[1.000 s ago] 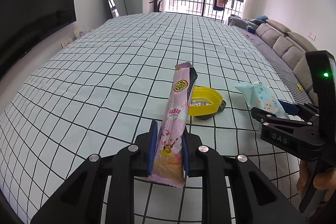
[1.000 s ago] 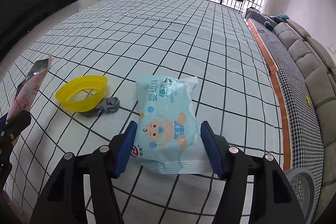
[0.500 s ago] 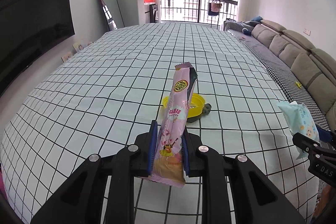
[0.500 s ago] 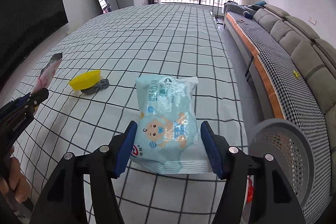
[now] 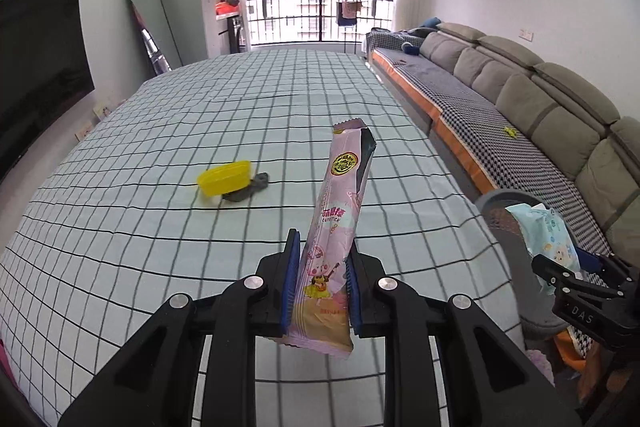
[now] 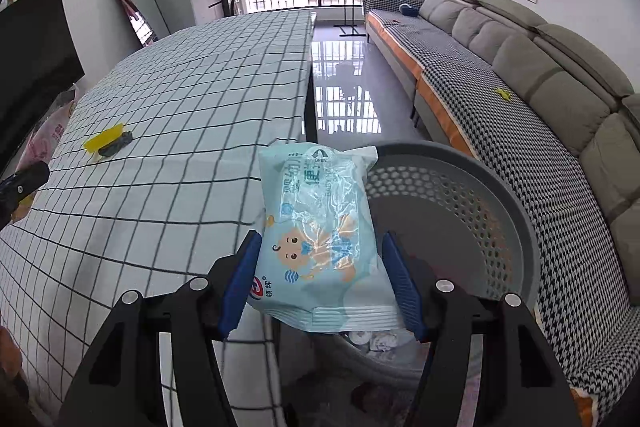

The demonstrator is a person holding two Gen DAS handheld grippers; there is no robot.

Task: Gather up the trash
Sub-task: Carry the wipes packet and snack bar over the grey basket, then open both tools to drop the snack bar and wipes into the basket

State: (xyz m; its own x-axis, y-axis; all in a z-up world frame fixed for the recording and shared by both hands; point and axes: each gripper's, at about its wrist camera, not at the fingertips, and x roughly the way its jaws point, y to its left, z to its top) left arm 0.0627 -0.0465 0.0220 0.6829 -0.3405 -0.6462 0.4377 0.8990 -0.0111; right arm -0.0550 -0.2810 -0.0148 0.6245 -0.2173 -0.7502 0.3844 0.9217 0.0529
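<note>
My left gripper (image 5: 320, 283) is shut on a tall pink snack wrapper (image 5: 338, 227), held upright above the checked table (image 5: 160, 227). My right gripper (image 6: 326, 283) is shut on a light blue wet-wipes pack (image 6: 320, 235), held at the left rim of a grey perforated waste basket (image 6: 480, 203) beside the table's edge. The wipes pack (image 5: 548, 231) and basket (image 5: 500, 203) also show at the right of the left wrist view. Crumpled white trash lies at the basket's bottom (image 6: 376, 341).
A yellow bowl (image 5: 225, 178) with a grey crumpled piece (image 5: 252, 187) against it sits mid-table. A grey sofa (image 6: 540, 67) runs along the right wall. A glossy floor strip (image 6: 344, 87) lies between table and sofa. A dark screen (image 5: 36, 67) hangs at left.
Both grippers have swung right, off the table toward the basket. The wipes pack has moved from above the table to the basket's rim. Both grips are unchanged.
</note>
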